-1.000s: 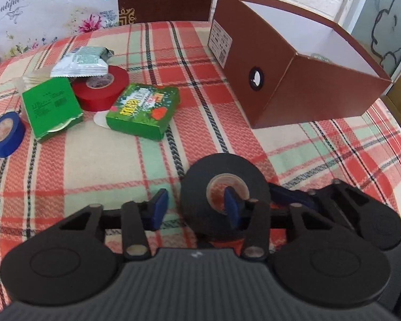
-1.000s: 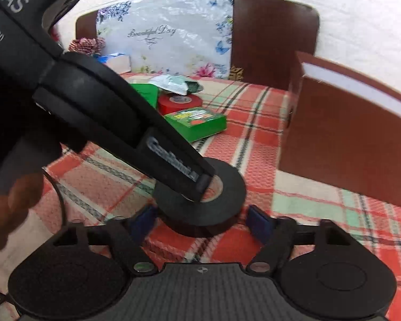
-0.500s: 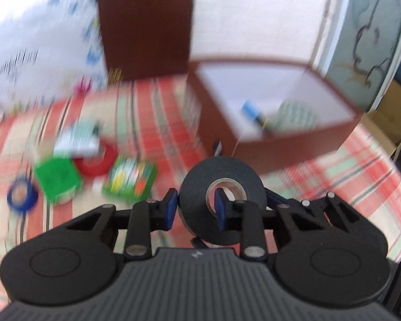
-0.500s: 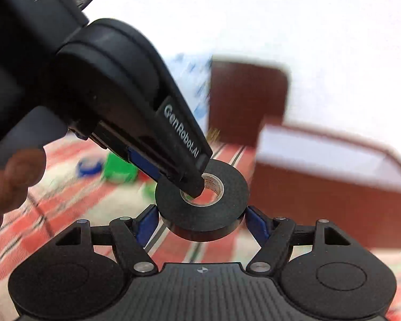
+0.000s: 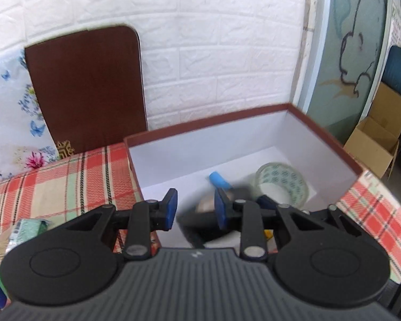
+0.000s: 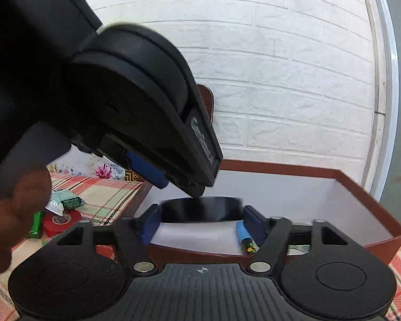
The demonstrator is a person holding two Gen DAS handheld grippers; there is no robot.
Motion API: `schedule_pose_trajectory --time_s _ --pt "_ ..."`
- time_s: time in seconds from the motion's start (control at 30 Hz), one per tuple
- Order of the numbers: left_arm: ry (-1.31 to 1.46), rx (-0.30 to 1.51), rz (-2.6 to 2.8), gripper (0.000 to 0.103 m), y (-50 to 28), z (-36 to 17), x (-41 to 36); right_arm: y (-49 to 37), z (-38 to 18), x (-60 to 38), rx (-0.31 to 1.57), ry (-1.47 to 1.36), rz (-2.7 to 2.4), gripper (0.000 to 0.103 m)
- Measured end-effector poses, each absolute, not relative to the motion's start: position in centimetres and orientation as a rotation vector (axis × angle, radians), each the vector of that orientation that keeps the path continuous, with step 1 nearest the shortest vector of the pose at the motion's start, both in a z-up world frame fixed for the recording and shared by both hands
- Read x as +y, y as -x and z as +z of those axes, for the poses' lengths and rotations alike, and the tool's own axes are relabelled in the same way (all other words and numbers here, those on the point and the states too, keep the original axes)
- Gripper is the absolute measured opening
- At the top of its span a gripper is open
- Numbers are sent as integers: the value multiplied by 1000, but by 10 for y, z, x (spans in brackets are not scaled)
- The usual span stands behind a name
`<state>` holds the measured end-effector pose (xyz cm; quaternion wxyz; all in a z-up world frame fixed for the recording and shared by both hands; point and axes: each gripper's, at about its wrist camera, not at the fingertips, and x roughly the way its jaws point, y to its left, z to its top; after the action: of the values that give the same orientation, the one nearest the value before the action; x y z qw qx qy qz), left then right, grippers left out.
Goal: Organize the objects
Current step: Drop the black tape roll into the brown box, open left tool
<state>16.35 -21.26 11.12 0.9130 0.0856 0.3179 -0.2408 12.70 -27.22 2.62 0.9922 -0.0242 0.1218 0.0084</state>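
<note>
**A:** Where is the roll [image 6: 200,210] sitting?

**B:** It is hanging flat above the box [image 5: 200,147], over the near part of the open top. It is not lying inside.

**A:** What is holding it?

**B:** The right gripper [image 6: 201,222] is clasping it. Its fingers have just been closing with the roll lying between them. Both blue pads are pressing on the rim, one at each side.

**A:** And the left gripper [image 5: 195,208]?

**B:** It is reaching down over the box from above, and one fingertip is touching the roll's top edge at the hole. Its fingers have just been closing too and are standing narrow. In its own camera the roll is showing only as a dark blur low by one finger. So I cannot tell whether they are pinching the roll's wall.

**A:** Is anything lying inside the box?

**B:** A clear tape [image 5: 280,184] is lying on the floor by the right wall. A blue tube [image 5: 218,179] is lying nearer the middle.

**A:** And outside it?

**B:** A red tape [image 6: 62,220] is lying on the cloth [image 5: 66,182] left of the box, well apart from it. A green packet [image 6: 66,202] is lying on that same side.
</note>
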Motion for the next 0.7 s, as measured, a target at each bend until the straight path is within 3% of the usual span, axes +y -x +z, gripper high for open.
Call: schedule_pose_trajectory --time_s 0.07,0.37,0.47,0.7 --pt "-200 675 -465 33 -169 102 -216 -128 24 -270 225 49 27 66" --pt "-125 655 -509 35 -142 107 -184 -102 19 -263 163 15 19 65" --pt "-110 633 -499 48 -123 113 -170 -84 16 -254 127 28 2 65" --pt "-82 659 -444 48 -94 105 -129 -55 3 -240 172 72 50 65"
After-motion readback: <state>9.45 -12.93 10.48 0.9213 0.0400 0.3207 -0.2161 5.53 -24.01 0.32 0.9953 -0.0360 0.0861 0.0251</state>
